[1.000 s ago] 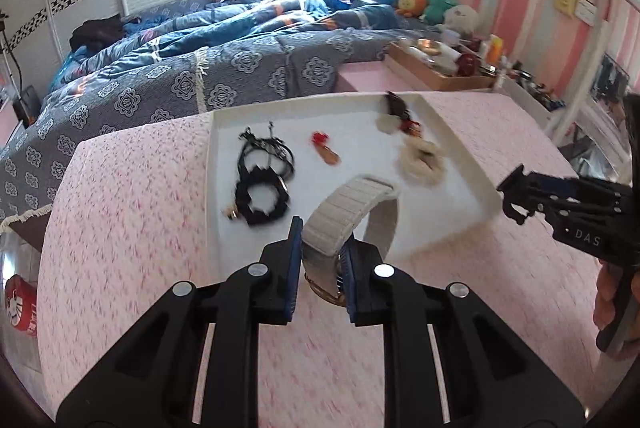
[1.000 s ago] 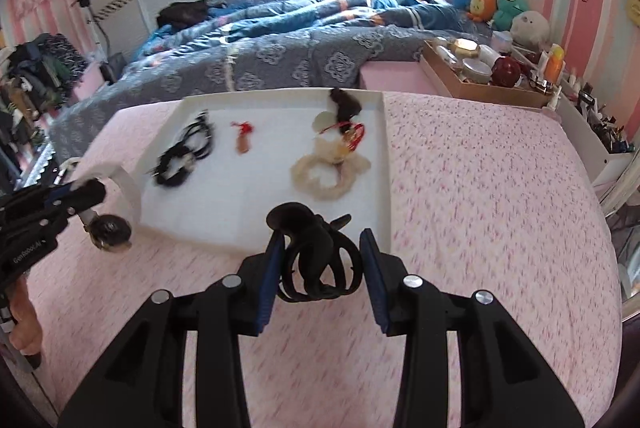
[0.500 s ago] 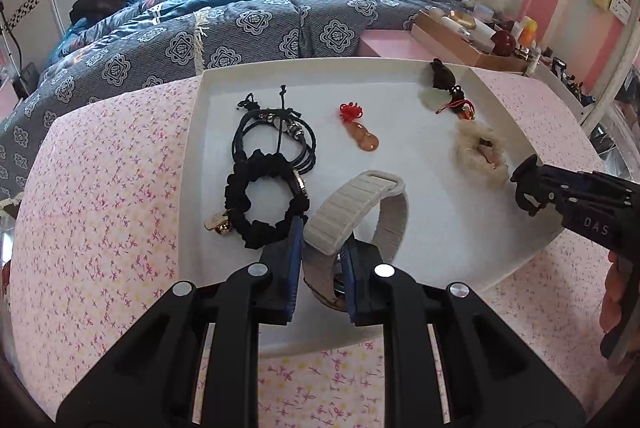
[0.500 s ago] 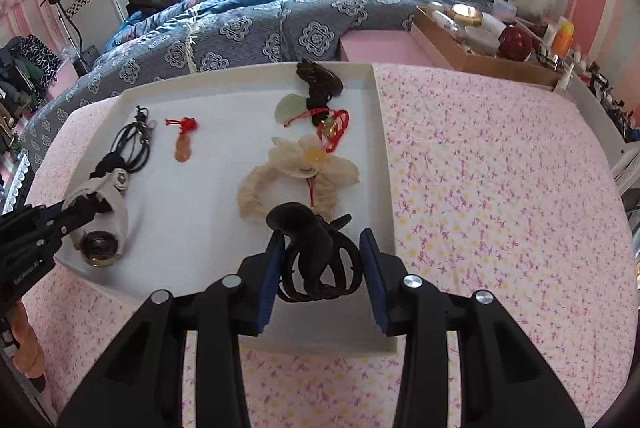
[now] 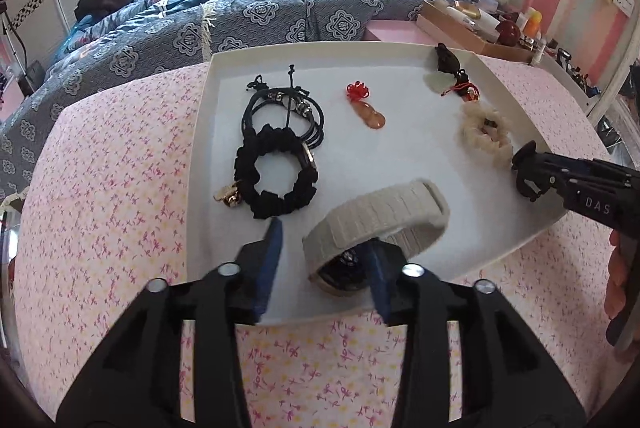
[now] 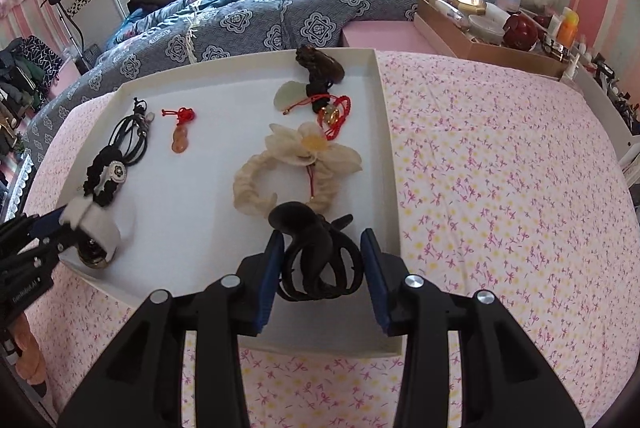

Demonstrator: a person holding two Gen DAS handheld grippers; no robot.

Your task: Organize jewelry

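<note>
A watch with a white ribbed strap (image 5: 380,216) lies at the near edge of the white tray (image 5: 400,49). My left gripper (image 5: 324,256) stands open around it, and the strap leans against the right finger. My right gripper (image 6: 322,260) is shut on a black hair claw (image 6: 316,260) above the tray's (image 6: 383,132) near right corner. From the left wrist view the right gripper (image 5: 528,174) hovers by the tray's right rim. The right wrist view has the left gripper (image 6: 48,232) and the watch (image 6: 100,228) at the tray's left corner.
On the tray lie a black scrunchie (image 5: 276,176), black cord bracelets (image 5: 280,108), an orange pendant with a red knot (image 5: 368,112), a cream flower scrunchie (image 6: 296,164) and a jade pendant with red cord (image 6: 316,96). A bed (image 5: 240,8) stands beyond the pink floral table (image 6: 500,168).
My left fingers have spread apart, leaving the watch resting on the tray. Both grippers have moved forward over the tray; the right one still grips the hair claw.
</note>
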